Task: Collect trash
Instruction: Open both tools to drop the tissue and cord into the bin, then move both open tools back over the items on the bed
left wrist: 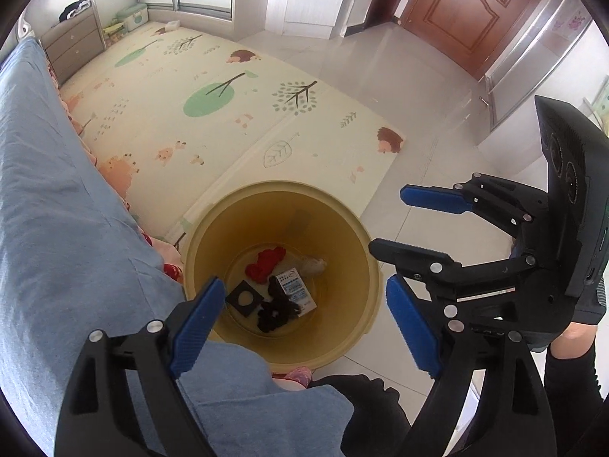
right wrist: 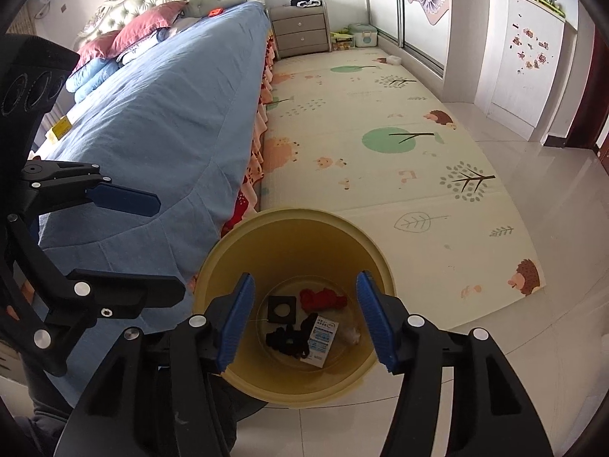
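Trash lies at the bottom of the yellow bin (right wrist: 293, 236) beside the bed (right wrist: 152, 122) — red scrap (right wrist: 323, 299), black square (right wrist: 281, 309), white packet (right wrist: 321, 339) — well below the left gripper (left wrist: 304, 320) and right gripper (right wrist: 304, 323), both spread wide and empty above the rim.

Yellow bin (right wrist: 293, 228) upright on tile floor, beside bed; on its bottom: red scrap (right wrist: 323, 299), black square with hole (right wrist: 281, 309), black tangle (right wrist: 285, 341), white-blue packet (right wrist: 321, 339), pale wad (right wrist: 352, 335).
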The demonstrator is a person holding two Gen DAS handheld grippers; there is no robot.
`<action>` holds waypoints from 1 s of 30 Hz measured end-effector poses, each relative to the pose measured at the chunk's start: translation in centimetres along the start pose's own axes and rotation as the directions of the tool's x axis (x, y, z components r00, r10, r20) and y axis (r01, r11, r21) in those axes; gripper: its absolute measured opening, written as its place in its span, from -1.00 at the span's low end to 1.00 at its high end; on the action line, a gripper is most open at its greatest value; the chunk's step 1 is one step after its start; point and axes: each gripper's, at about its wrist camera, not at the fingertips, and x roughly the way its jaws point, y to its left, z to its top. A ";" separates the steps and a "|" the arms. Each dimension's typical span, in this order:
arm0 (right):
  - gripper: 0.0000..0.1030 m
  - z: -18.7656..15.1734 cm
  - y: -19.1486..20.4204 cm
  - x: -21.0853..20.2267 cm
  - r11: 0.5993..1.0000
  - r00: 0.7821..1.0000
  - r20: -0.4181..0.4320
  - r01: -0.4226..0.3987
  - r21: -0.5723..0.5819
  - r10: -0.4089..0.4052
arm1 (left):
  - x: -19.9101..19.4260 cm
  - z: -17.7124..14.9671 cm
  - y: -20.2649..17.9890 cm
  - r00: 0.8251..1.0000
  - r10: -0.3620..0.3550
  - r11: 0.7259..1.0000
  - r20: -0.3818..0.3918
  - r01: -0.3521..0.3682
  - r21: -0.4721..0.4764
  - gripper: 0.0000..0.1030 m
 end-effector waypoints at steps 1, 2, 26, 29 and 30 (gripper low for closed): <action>0.07 0.0 -0.1 -0.1 1.000 1.000 0.000 0.001 0.004 -0.001 | -0.1 0.0 0.0 1.000 0.002 1.000 0.005 -0.002 0.002 0.68; 0.07 0.0 -0.1 -0.2 1.000 1.000 0.002 0.002 0.007 -0.002 | -0.2 -0.1 -0.1 1.000 0.005 1.000 0.010 -0.005 0.004 0.68; 0.07 1.1 12.0 -7.9 0.989 0.924 0.366 0.139 -0.055 -0.109 | -14.5 -10.6 3.1 0.804 0.322 0.947 0.500 -0.276 -0.165 0.92; 0.15 1.4 15.1 -7.7 0.991 0.911 0.405 0.116 -0.069 -0.079 | -16.8 -13.1 5.2 0.763 0.386 0.922 0.519 -0.295 -0.253 0.92; 0.17 1.6 16.1 -7.6 0.992 0.906 0.417 0.107 -0.069 -0.069 | -17.6 -14.1 6.0 0.750 0.409 0.911 0.520 -0.300 -0.284 0.92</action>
